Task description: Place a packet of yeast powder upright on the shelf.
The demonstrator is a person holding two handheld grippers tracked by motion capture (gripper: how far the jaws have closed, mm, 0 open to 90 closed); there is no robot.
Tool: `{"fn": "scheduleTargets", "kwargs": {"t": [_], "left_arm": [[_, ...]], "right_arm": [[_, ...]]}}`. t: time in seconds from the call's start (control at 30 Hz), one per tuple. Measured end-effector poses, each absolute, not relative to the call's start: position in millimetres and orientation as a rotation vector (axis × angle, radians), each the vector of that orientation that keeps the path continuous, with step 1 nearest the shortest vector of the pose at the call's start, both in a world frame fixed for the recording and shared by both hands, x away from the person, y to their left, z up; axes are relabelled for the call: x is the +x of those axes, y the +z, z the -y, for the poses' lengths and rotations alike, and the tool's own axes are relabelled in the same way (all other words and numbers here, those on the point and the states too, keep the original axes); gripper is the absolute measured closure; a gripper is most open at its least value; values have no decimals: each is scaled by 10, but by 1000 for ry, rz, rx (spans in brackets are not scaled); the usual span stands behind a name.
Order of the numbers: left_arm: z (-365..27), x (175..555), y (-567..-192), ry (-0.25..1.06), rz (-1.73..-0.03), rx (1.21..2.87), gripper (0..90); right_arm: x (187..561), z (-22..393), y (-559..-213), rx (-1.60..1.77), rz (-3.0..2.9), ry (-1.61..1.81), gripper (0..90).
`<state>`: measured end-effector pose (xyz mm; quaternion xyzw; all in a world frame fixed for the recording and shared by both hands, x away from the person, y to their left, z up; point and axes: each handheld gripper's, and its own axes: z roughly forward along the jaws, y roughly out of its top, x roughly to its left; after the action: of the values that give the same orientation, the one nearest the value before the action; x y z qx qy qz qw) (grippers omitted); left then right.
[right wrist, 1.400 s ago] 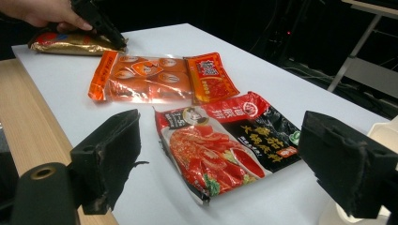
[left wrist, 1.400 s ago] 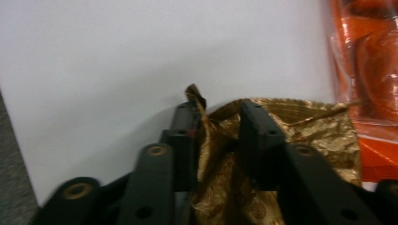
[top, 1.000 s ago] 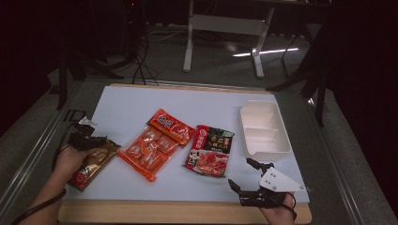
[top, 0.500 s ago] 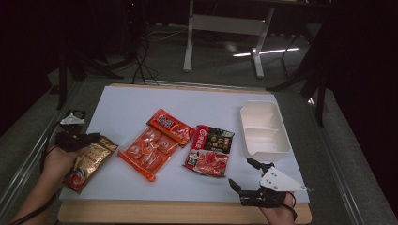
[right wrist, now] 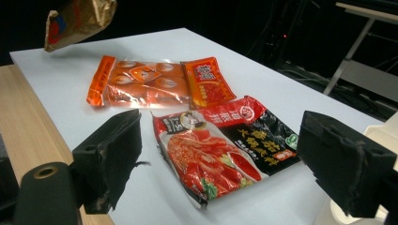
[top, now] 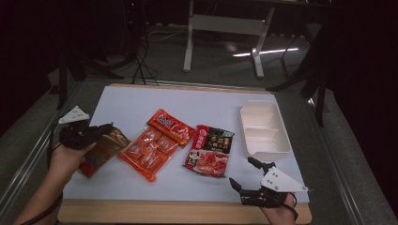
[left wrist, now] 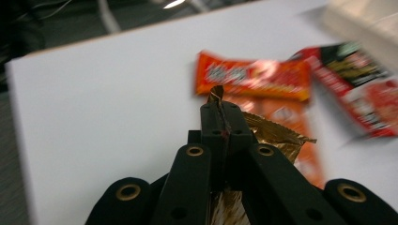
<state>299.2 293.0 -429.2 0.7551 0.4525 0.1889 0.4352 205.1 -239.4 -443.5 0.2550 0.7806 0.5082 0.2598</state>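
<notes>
My left gripper (top: 104, 128) is shut on the top edge of a gold and brown snack packet (top: 100, 151), which hangs tilted above the table's left edge. In the left gripper view the jaws (left wrist: 219, 107) pinch the crinkled gold foil (left wrist: 274, 135). The right gripper view shows that packet (right wrist: 77, 19) in the air at top left. My right gripper (top: 242, 172) rests open near the table's front right corner, nothing between its pads (right wrist: 115, 154). It faces a red and black food packet (right wrist: 220, 150).
On the white mat (top: 122, 105) lie an orange multi-piece packet (top: 148, 149), a red-orange packet (top: 172, 126) and the red and black packet (top: 210, 150). A white two-compartment tray (top: 263, 130) stands at the right. The wooden table edge (top: 178, 213) runs along the front.
My left gripper has risen with the gold packet, taking its lower end up off the mat. The right gripper has not moved.
</notes>
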Motion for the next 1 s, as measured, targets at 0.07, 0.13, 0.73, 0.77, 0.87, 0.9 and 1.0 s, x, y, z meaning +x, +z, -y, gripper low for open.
{"fn": "scheduleTargets", "kwargs": {"t": [0.07,0.13,0.73,0.77,0.87,0.9,1.0], "left_arm": [[-2799,3004,-4222,424,-1092,1849,899],[-2757,3009,-4202,412,-1077,1842,899],[-1814,3041,-3936,241,-784,1747,898],[-1781,3038,-3922,242,-777,1737,898],[-1649,3033,-3881,215,-756,1703,898],[-1603,3031,-3872,218,-747,1697,898],[-1463,3051,-3861,203,-720,1681,898]], "right_arm": [[2052,2407,-4428,696,-2116,1388,139],[2060,2421,-4422,704,-2127,1404,101],[2106,2437,-4300,791,-2174,1395,110],[2106,2437,-4300,791,-2174,1395,110],[2082,2424,-4213,775,-2160,1443,99],[2082,2424,-4213,775,-2160,1443,99],[2067,2372,-4133,747,-2156,1444,99]]}}
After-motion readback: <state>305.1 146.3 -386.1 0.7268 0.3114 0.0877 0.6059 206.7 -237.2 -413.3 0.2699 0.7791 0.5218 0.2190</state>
